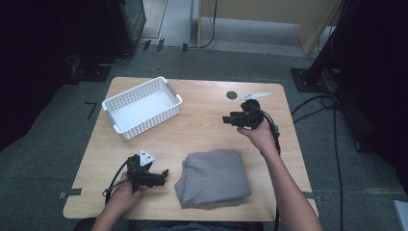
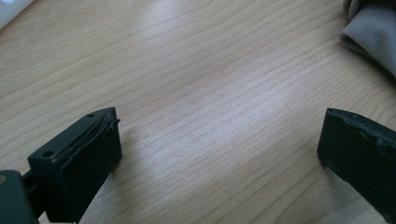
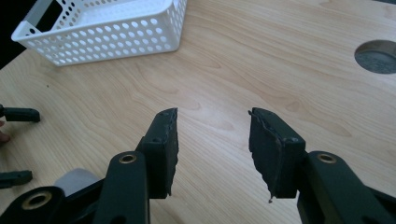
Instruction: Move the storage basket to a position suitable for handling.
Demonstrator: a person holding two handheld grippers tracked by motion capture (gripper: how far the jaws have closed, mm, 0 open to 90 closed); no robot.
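Note:
A folded grey cloth [image 1: 212, 178] lies at the table's near edge, right of centre. My left gripper [image 1: 165, 176] rests low just left of it, pointing at it, held by a hand. Its jaws stand wide over bare wood with nothing between them [image 2: 222, 126], and a corner of the cloth [image 2: 373, 28] shows beyond the right jaw. My right gripper [image 1: 227, 119] hovers above the table's right middle, pointing left. It is open and empty [image 3: 212, 116].
A white perforated basket [image 1: 142, 106] sits empty at the table's far left [image 3: 107, 32]. A round cable hole [image 1: 232, 95] is near the far edge [image 3: 376, 56]. Cables trail on the floor to the right.

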